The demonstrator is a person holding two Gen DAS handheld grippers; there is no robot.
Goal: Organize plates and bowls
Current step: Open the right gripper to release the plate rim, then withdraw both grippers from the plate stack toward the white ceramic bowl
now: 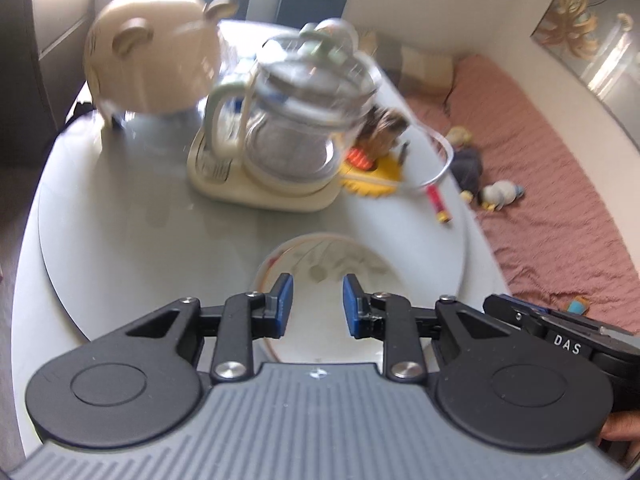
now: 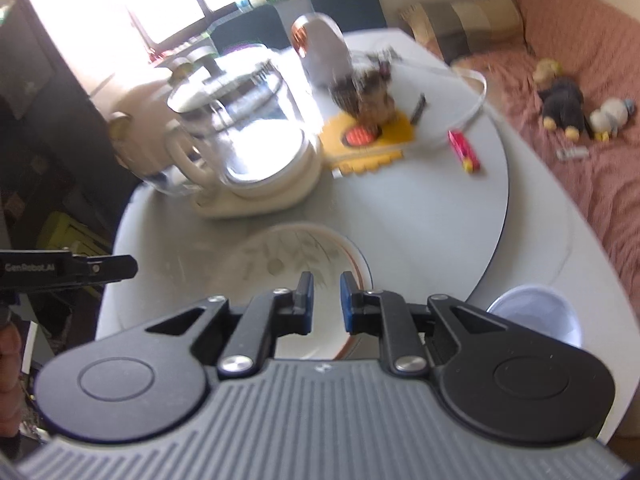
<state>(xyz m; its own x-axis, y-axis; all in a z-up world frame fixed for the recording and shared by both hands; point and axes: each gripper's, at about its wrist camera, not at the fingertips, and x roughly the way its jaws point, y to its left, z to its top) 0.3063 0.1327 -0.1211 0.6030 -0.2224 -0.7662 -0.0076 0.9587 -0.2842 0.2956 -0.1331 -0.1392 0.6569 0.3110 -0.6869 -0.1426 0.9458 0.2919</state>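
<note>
both tools hang over the near edge of the counter [image 1: 120,240], each parted and gripping nothing: the left tool [image 1: 316,304] wider, the right tool [image 2: 325,300] narrower. under them sits a flowered plate [image 2: 296,256]. a pale bowl [image 2: 536,312] stands to its right. farther back is a glass kettle [image 1: 296,120], then a yellow mat [image 2: 372,136].

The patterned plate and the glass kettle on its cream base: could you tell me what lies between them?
Nothing: in both wrist views only bare grey table separates the patterned plate from the glass kettle.
</note>
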